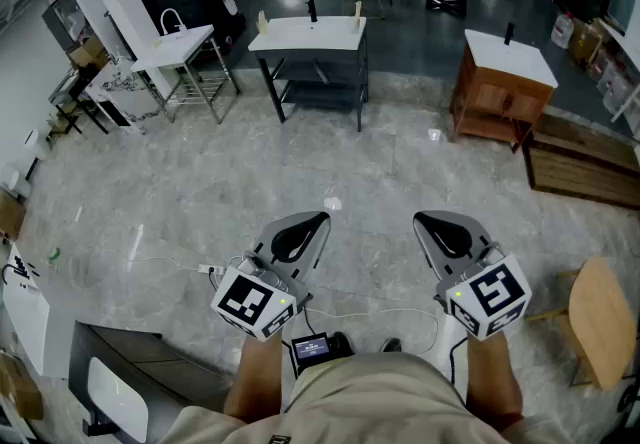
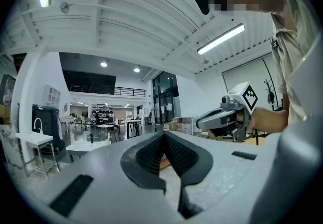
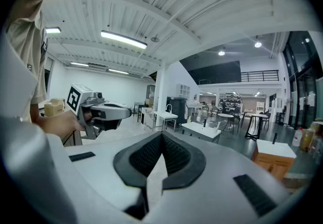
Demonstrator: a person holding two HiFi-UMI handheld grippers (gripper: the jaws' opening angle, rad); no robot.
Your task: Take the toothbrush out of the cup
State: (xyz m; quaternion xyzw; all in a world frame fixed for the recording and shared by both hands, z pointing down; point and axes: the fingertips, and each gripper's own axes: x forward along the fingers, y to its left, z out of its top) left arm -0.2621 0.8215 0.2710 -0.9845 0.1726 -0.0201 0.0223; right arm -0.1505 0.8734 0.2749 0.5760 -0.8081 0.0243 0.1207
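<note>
**Desk:** What are the two grippers doing?

**Photographer:** A person stands on a pale marble floor point(image 1: 150, 192) in a large showroom. The left gripper point(image 1: 318, 220) and the right gripper point(image 1: 422, 219) are held side by side at waist height, apart from each other and pointing ahead. Each gripper's own view shows its dark ribbed pads pressed together at the tip with nothing between them. Both are fully closed and empty.

**Desk:** And the toothbrush and the cup?

**Photographer:** Neither can be made out for certain. Well ahead of the grippers, across the floor, stands a white table point(image 1: 305, 35). On its top are a dark upright item point(image 1: 311, 9) and small pale items point(image 1: 357, 10) near each end, all too small to name. To the table's right stands a wooden cabinet point(image 1: 500, 97) with a white top. To its left is a white basin stand point(image 1: 180, 50) with a curved tap.

**Desk:** Anything nearer the person?

**Photographer:** A round wooden stool point(image 1: 600, 317) sits at the person's right. A small black device point(image 1: 312, 347) shows at the waist, between the forearms.
</note>
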